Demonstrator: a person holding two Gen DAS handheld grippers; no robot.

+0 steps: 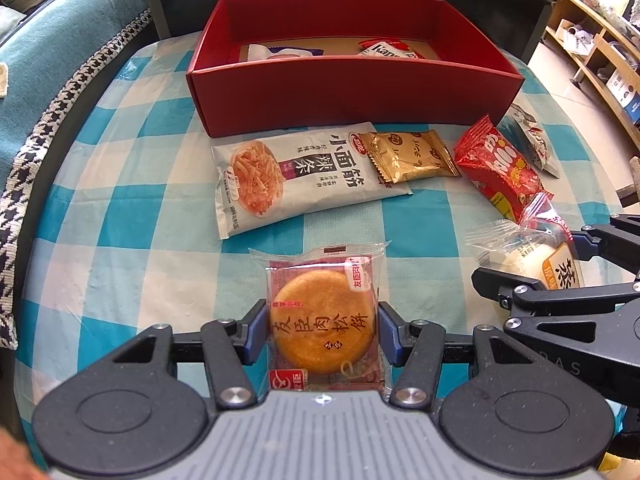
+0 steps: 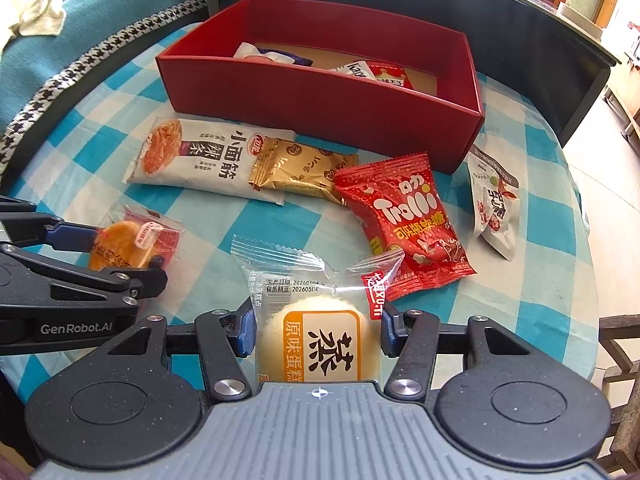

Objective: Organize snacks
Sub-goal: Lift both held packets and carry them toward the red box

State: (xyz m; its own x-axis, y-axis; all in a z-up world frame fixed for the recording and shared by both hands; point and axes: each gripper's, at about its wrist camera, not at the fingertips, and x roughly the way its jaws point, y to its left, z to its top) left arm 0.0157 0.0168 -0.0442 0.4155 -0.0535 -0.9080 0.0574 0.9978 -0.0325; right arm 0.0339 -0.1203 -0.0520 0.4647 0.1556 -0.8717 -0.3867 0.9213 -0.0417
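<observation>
A round golden meat-floss cake in a clear and pink wrapper [image 1: 320, 280] lies between the blue pads of my left gripper [image 1: 322, 332], which is shut on its sides. A pale steamed cake in a clear wrapper with an orange label [image 2: 320, 344] sits in my right gripper [image 2: 316, 328], also shut on it. Each gripper shows in the other view: the left gripper [image 2: 128, 254] at the left, the right gripper [image 1: 528, 258] at the right. The red box [image 1: 352, 92] stands beyond, with a white-blue packet [image 1: 280, 51] and a red-white packet [image 1: 384, 50] inside.
On the blue-and-white checked cloth [image 1: 140, 240] in front of the box lie a long white spicy-strip packet [image 1: 304, 176], a gold packet [image 1: 412, 156], a red Trolli bag [image 2: 404, 224] and a white-red pouch [image 2: 494, 200]. A sofa with a houndstooth band [image 1: 40, 152] borders the left.
</observation>
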